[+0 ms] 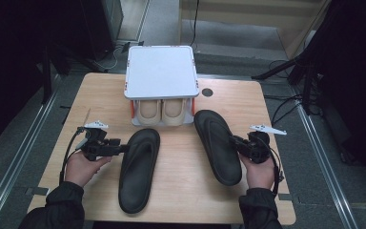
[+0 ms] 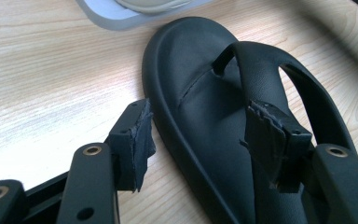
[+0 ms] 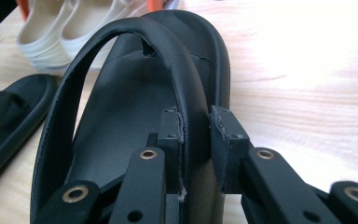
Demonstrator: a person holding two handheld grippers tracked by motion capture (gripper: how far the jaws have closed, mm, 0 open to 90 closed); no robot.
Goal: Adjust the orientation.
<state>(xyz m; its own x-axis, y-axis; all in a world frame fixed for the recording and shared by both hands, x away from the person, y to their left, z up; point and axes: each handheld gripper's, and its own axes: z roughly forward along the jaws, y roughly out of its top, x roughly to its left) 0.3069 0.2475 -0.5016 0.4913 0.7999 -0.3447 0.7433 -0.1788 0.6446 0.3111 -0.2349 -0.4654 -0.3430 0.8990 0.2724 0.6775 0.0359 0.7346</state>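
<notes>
The right gripper (image 1: 235, 142) is clamped on the strap of the right black sandal (image 1: 217, 145); in the right gripper view its two pads pinch the outer arm of the strap (image 3: 186, 93) from both sides. The right hand (image 1: 259, 172) comes in from the near edge of the table (image 1: 248, 102) and points the gripper toward the left. The left gripper (image 1: 124, 147) is let go, with its jaws wide apart: one pad (image 2: 137, 140) sits on the bare wood just beside the left black sandal (image 1: 139, 168), and the other pad hangs over the sole. It does not hold the sandal. The left hand (image 1: 82, 167) lies low near the left edge, pointing right. The sleeves are cut off by the picture's bottom edge. Both sandals lie flat, soles down, with their long sides running from the near edge to the far edge and their toes pointing away. The right one tilts a little, toe toward the middle. Beyond them, at the far edge, a white shoe rack (image 1: 161, 71) hides most of a cream pair of shoes (image 1: 161, 110).
</notes>
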